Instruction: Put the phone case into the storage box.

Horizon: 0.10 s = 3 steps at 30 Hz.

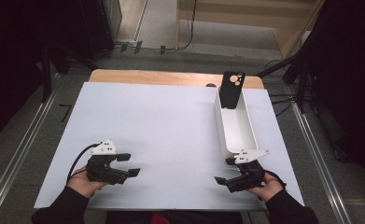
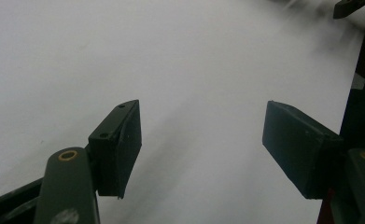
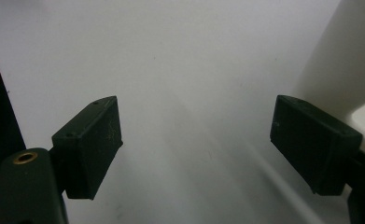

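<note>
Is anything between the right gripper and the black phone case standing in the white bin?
Only the bin itself. The phone case leans at the far end of the white bin, whose near end sits right beside the right gripper. Both jaws are open and empty; the bin's inside looks bare.

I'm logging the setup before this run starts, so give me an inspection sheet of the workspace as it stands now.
Surface: white sheet over a wooden table; bare in the middle.
Job's things: long white tray at the right; black phone case leaning upright at its far end.
Clutter: nothing seen.
Grippers: left gripper and right gripper both open, nothing between the jaws, held low near the front edge; right one just beside the tray's near end.
Cables: black cable loops from the left gripper; more cables on the floor beyond the table.
Surroundings: grey floor, dark stands at both sides.
</note>
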Tool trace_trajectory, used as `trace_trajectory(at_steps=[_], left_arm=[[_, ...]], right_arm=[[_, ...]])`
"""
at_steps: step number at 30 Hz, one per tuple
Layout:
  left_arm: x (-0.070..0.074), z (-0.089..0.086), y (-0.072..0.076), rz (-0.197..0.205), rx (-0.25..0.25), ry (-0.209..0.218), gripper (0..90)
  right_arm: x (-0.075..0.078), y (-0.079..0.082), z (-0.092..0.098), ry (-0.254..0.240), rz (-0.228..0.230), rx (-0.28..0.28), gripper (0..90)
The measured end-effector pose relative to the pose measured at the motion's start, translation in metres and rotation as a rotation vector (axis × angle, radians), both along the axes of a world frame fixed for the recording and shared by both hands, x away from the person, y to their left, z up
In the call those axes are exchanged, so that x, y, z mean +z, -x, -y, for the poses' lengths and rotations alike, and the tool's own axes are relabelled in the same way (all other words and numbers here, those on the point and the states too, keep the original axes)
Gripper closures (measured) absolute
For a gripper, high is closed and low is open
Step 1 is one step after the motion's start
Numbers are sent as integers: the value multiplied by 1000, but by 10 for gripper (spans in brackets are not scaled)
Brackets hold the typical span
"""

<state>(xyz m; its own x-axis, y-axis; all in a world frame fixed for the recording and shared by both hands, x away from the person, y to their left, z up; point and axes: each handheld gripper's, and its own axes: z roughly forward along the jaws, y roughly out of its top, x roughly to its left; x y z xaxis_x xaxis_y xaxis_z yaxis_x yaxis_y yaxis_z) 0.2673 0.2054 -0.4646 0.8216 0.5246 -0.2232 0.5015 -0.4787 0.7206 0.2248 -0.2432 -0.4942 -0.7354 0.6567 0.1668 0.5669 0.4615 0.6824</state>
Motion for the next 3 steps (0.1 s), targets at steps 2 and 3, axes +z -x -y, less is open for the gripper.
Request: trace_trajectory(at_steps=[2, 3], left_arm=[[0, 0, 0, -1, 2, 3, 284], [0, 0, 0, 0, 3, 3, 284]], right_arm=[[-2, 0, 0, 20, 4, 8, 151], [-2, 0, 0, 26, 7, 12, 151]])
